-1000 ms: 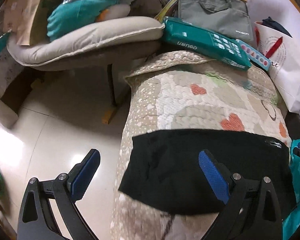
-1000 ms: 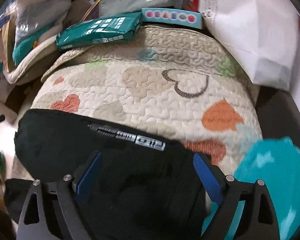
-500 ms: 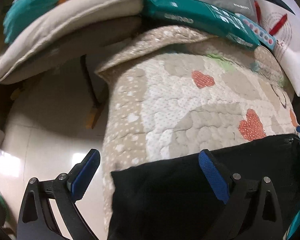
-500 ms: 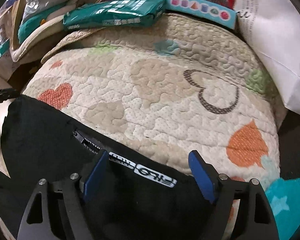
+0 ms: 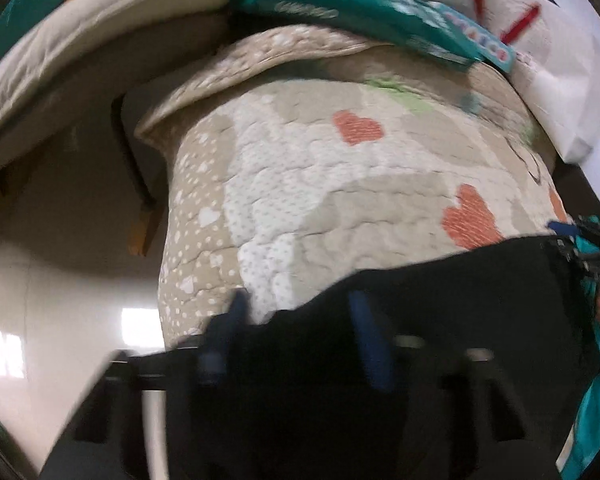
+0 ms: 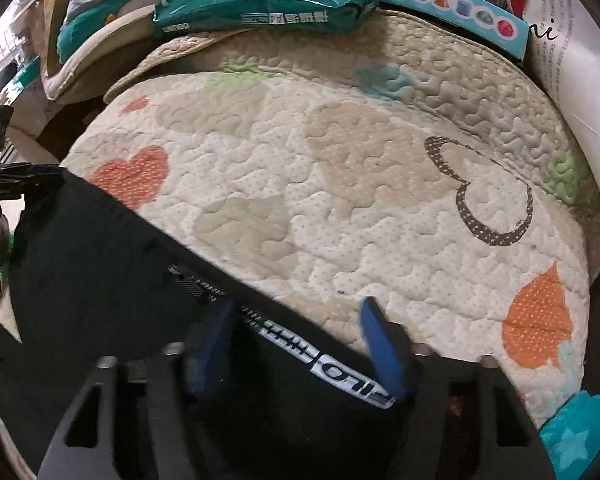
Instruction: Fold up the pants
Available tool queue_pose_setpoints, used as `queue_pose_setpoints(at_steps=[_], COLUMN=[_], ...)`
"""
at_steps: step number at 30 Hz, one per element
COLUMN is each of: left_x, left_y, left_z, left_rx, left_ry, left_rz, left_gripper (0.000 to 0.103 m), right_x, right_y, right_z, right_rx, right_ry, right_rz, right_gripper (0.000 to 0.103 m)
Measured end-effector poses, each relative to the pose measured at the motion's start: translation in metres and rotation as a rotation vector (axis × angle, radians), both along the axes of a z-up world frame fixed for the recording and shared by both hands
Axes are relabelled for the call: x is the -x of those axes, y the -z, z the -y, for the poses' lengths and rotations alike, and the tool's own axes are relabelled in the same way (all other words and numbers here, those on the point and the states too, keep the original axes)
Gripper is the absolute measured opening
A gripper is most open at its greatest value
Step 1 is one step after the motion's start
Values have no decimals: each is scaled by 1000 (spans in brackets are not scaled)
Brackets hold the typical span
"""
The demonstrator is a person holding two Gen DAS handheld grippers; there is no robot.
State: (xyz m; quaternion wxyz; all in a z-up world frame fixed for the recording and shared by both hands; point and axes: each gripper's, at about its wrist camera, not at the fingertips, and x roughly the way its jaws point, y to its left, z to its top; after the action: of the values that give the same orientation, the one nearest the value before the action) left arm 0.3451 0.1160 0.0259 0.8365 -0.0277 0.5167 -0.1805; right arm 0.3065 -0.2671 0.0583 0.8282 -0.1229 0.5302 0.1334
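Black pants [image 6: 100, 272] on a heart-print quilted pad [image 6: 320, 168] — both grippers at the edge

Left gripper [image 5: 296, 320] and right gripper [image 6: 296, 328] have just been closing, waistband edge between the blue pads — whether they pinch it, I cannot tell.

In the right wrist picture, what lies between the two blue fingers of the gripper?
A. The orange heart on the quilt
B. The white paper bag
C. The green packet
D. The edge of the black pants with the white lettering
D: the lettered edge of the black pants runs between the blue fingers of the right gripper, on the quilt.
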Motion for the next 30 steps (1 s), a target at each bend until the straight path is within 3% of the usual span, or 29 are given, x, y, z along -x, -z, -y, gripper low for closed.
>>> queue_pose_setpoints(at_steps=[2,5,10,13,15,16,17,20,21,23,30], left_x=[6,15,32,43,50,53,54,58,57,57,52], left_y=[-8,-20,-40,-53,-61,-66,-68,-73,-72,-71,-57], left_z=[8,17,23,22,20,19,20,20,21,23,20], left_rx=[-21,-84,-104,-104,-110,-114,-118,-133,-136,-144,-145], left_ry=[38,29,-9,-15,-17,-18,-19,-19,-20,-20,-33], left_rz=[15,73,129,152,168,176,181,199,202,210,198], left_gripper=[13,13,12,12,12,12,12,12,12,12,13], right_x=[3,8,25,33,32,33,34,26,20,7,-20], right_y=[-5,-17,-31,-35,-35,-35,-36,-31,-26,-12,11], right_z=[7,19,13,9,8,7,7,6,7,9,6], right_rx=[-25,-98,-66,20,42,64,86,121,124,145,123], right_ry=[27,81,92,77,50,37,20,-32,-47,-86,-215], right_rz=[0,0,22,48,25,36,62,54,33,-20,-122], right_gripper=[33,5,2,5,34,74,88,86,81,57,55])
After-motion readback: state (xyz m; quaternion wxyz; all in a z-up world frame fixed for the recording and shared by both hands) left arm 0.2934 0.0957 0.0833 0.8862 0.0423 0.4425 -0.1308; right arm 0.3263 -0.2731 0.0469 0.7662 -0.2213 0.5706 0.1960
